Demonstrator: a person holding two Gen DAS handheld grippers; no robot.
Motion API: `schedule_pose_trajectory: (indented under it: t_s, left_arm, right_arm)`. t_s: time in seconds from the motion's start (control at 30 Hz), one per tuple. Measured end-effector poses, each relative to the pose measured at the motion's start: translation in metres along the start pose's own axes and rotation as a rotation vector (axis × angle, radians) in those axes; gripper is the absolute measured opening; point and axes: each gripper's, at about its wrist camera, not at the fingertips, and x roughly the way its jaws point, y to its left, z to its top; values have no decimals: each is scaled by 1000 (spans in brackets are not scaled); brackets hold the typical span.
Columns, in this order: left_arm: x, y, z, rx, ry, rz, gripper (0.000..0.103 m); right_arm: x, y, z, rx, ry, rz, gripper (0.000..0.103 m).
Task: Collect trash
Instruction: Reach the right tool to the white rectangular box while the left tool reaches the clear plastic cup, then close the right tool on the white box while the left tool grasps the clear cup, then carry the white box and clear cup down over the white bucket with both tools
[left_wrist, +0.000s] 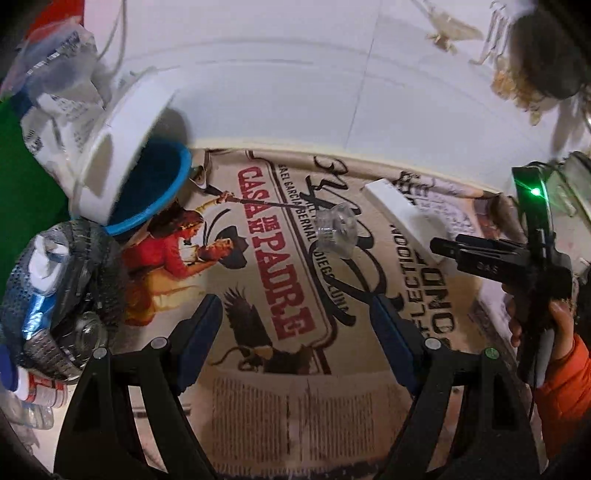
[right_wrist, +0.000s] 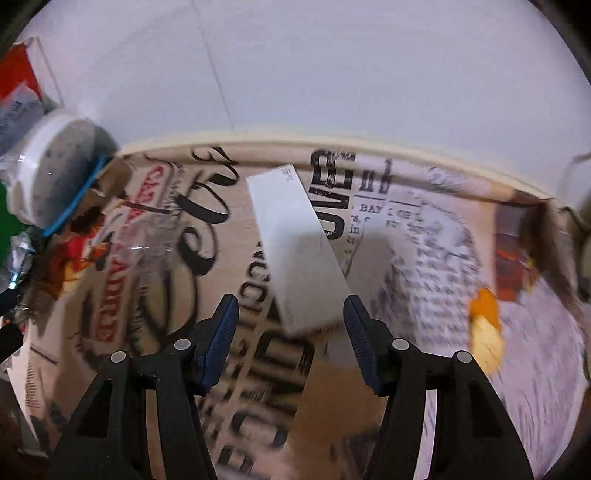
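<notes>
- Both blue pads of the left gripper (left_wrist: 291, 321) are standing wide apart with nothing between them, and they are pointing down at the printed table cover (left_wrist: 280, 398).
- Just past those open pads, a small clear plastic cup (left_wrist: 337, 229) is lying on its side on the cover, not touching the gripper.
- Off to the left side of that view, a white tub with a blue rim (left_wrist: 122, 177) is tipping over a dark mesh basket (left_wrist: 66, 295) that is holding crumpled trash.
- More wrappers and plastic bits (left_wrist: 55, 88) are piling up behind the tub.
- On the right side of the left wrist view, a hand (left_wrist: 554, 325) in an orange sleeve (left_wrist: 569, 398) is gripping the handle of the other tool, which is shining a green light.
- Pads of the right gripper (right_wrist: 291, 321) are sitting partway apart, and they are tipping steeply down toward the table.
- Between those pads, the near end of a long white box (right_wrist: 295, 243) is lying flat on the cover; the pads are not pressing on it, with a gap showing on each side.
- That white box is reaching away toward the far edge of the table, a little slanted.
- To the right of the box, a small orange and yellow scrap (right_wrist: 487, 328) is lying on the cover, blurred.
- Behind the table, a plain white wall (right_wrist: 332, 66) is filling the top of the right wrist view.
</notes>
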Motion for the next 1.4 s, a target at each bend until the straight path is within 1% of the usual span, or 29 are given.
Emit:
schedule_pose_trajectory:
  t_s: [0.03, 0.07, 0.1, 0.13, 0.2, 0.27, 0.3, 0.37, 0.4, 0.43, 0.53, 0.63, 0.73, 0.77, 0.8, 0.9, 0.93, 1.03, 1.1, 1.17, 1.23, 1.3, 1.4]
  left_arm:
    - [8, -1, 2, -7, 10, 5, 81]
    - [17, -3, 4, -17, 21, 5, 81]
    - [22, -5, 5, -22, 27, 4, 81]
    - [31, -7, 8, -32, 40, 4, 81]
    - [42, -12, 12, -45, 54, -8, 81]
    - [53, -15, 16, -60, 64, -24, 81]
    - [58, -17, 19, -66, 70, -29, 81]
    - [71, -21, 25, -70, 79, -35, 77]
    - [76, -23, 28, -71, 83, -37, 76]
    - [83, -26, 32, -73, 87, -46, 73]
    - [99, -32, 42, -70, 90, -72, 68]
    - [113, -42, 51, -32, 76, -89, 68]
    - [123, -51, 58, 17, 62, -70, 68]
    - [127, -53, 59, 26, 66, -59, 64]
    - [131, -53, 61, 31, 75, -50, 62]
    - [140, -51, 62, 35, 93, -44, 50]
    - [142, -49, 63, 34, 97, -46, 42]
    - [140, -45, 64, 20, 91, -80, 42]
    - [132, -43, 63, 17, 85, -123, 42]
    - [117, -43, 61, 29, 66, -145, 42]
    - [102, -46, 58, 49, 46, -149, 42]
    - [82, -49, 55, 77, 21, -162, 42]
    - [49, -56, 49, 110, -21, -180, 42]
  right_arm:
    - [8, -3, 4, -1, 11, 4, 55]
    - [14, -5, 6, -6, 12, 4, 59]
    - [15, -5, 9, -22, -13, -10, 62]
    - [18, -6, 11, -33, -8, -4, 62]
    - [25, -7, 14, -42, 24, 42, 62]
    - [32, -7, 15, -52, 41, 54, 62]
    - [34, -4, 13, -76, 53, 46, 62]
    - [34, 1, 10, -119, 45, 16, 62]
    - [33, 2, 9, -130, 42, 1, 53]
    - [31, 2, 8, -131, 36, -9, 49]
    - [25, 1, 5, -107, 29, 10, 49]
    - [8, -3, -1, -73, 0, 26, 49]
    - [-13, -10, -5, -40, -39, 29, 49]
    - [-20, -11, -7, -28, -48, 30, 49]
    - [-27, -12, -8, -15, -56, 29, 49]
    - [-42, -15, -14, 26, -71, 23, 49]
    - [-45, -15, -15, 39, -77, 18, 49]
    - [-55, -12, -20, 66, -95, -8, 49]
    - [-61, -9, -22, 86, -104, -18, 49]
    - [-69, -6, -25, 107, -116, -30, 49]
    - [-81, -5, -30, 128, -130, -45, 49]
    - [-89, -2, -35, 150, -143, -52, 49]
    - [-112, 5, -46, 176, -177, -64, 49]
